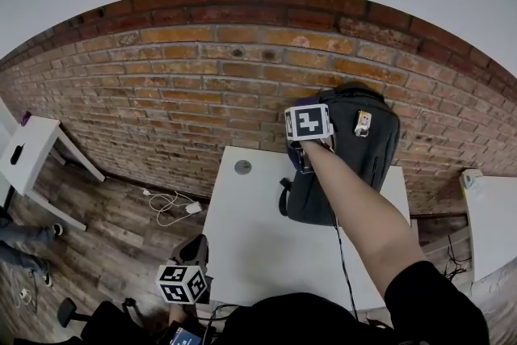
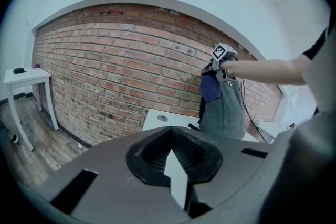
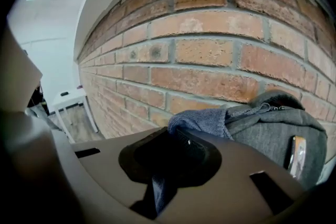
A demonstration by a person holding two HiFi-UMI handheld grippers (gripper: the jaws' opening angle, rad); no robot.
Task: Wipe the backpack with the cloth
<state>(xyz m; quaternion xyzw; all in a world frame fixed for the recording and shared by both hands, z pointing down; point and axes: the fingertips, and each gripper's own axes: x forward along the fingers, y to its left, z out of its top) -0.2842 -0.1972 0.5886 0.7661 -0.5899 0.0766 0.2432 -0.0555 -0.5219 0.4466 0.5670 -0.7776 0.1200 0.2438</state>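
Note:
A grey backpack (image 1: 355, 161) stands upright on the white table (image 1: 258, 238), its back against the brick wall. My right gripper (image 1: 309, 143) is at the backpack's upper left and shut on a blue cloth (image 1: 296, 156). In the right gripper view the cloth (image 3: 202, 120) runs out of the gripper (image 3: 170, 157) and lies against the top of the backpack (image 3: 273, 136). My left gripper (image 1: 182, 283) hangs low, off the table's near left corner. In its own view the left gripper (image 2: 176, 165) looks shut with nothing in it, facing the backpack (image 2: 226, 110).
A round grommet (image 1: 242, 167) sits in the table top near the wall. A small white side table (image 1: 28, 149) stands at the far left. White cables (image 1: 174, 206) lie on the wood floor. Another white surface (image 1: 489, 214) is at the right.

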